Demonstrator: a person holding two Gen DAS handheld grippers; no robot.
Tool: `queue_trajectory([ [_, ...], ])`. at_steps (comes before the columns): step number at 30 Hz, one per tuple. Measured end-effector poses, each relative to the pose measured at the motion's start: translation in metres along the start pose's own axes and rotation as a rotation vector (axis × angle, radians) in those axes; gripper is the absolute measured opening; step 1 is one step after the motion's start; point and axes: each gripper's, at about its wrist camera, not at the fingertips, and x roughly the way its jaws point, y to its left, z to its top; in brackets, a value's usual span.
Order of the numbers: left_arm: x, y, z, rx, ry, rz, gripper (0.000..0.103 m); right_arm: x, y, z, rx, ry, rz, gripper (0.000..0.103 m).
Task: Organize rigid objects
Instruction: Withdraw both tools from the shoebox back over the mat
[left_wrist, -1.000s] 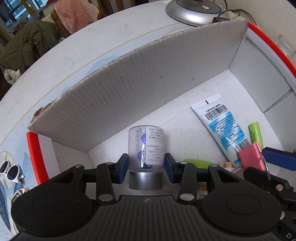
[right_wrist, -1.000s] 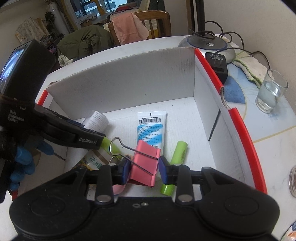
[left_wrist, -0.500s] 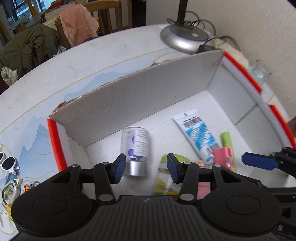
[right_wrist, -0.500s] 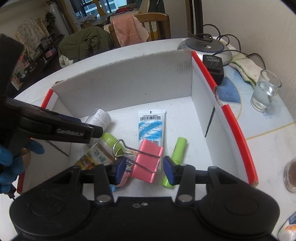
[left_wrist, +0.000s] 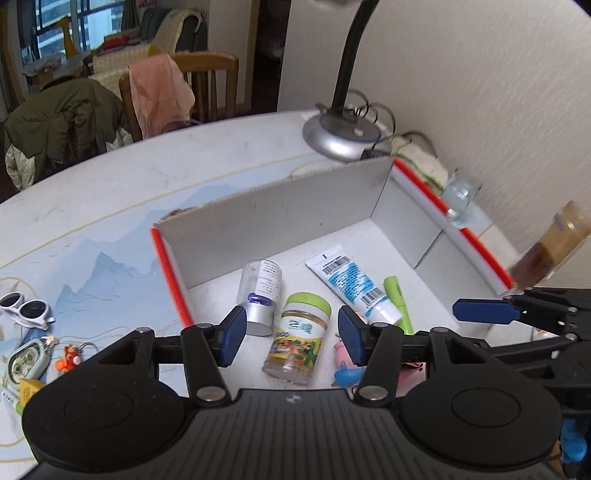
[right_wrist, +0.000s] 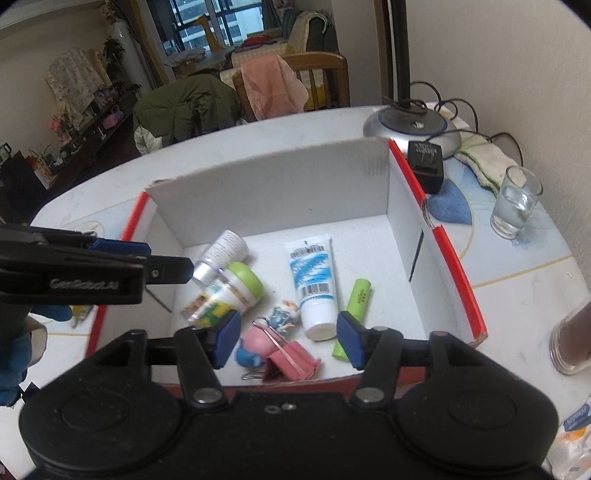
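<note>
A white cardboard box (left_wrist: 280, 206) (right_wrist: 273, 177) with red edges holds several items. A clear bottle with a silver cap (left_wrist: 260, 291) (right_wrist: 221, 254) lies beside a green-lidded jar (left_wrist: 299, 339) (right_wrist: 225, 291). Also inside are a white and blue tube (left_wrist: 354, 284) (right_wrist: 314, 284), a green cylinder (left_wrist: 397, 299) (right_wrist: 354, 306), a pink binder clip (right_wrist: 291, 363) and a pink pig toy (right_wrist: 255, 345). My left gripper (left_wrist: 291, 334) hovers above the jar, its jaws opening with nothing gripped. My right gripper (right_wrist: 286, 338) hangs over the clip, its jaws opening and its pads clear of it.
A lamp base (left_wrist: 340, 134) (right_wrist: 413, 129) and a black adapter (right_wrist: 424, 166) stand behind the box. A water glass (right_wrist: 515, 203) and a brown jar (left_wrist: 550, 247) are on its right. White sunglasses (left_wrist: 26, 304) and small trinkets (left_wrist: 29, 354) lie to its left.
The left gripper let go of the clear bottle, rose and drew back. The right gripper let go of the pink binder clip, which now lies on the box floor, and lifted.
</note>
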Motion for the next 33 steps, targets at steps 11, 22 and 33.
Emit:
queue_trajectory([
  [11,-0.067,0.024,-0.038,-0.023,-0.109,-0.022,0.068,-0.036,0.038,-0.007,-0.006,-0.080,0.044,0.072],
  [22,-0.116,0.086,-0.078,-0.081,-0.161,0.019,0.080,-0.050,0.103,-0.019,-0.064,-0.134,0.083,0.086],
  [33,-0.144,0.166,-0.111,-0.129,-0.184,0.084,0.100,-0.031,0.181,-0.026,-0.121,-0.115,0.132,0.089],
])
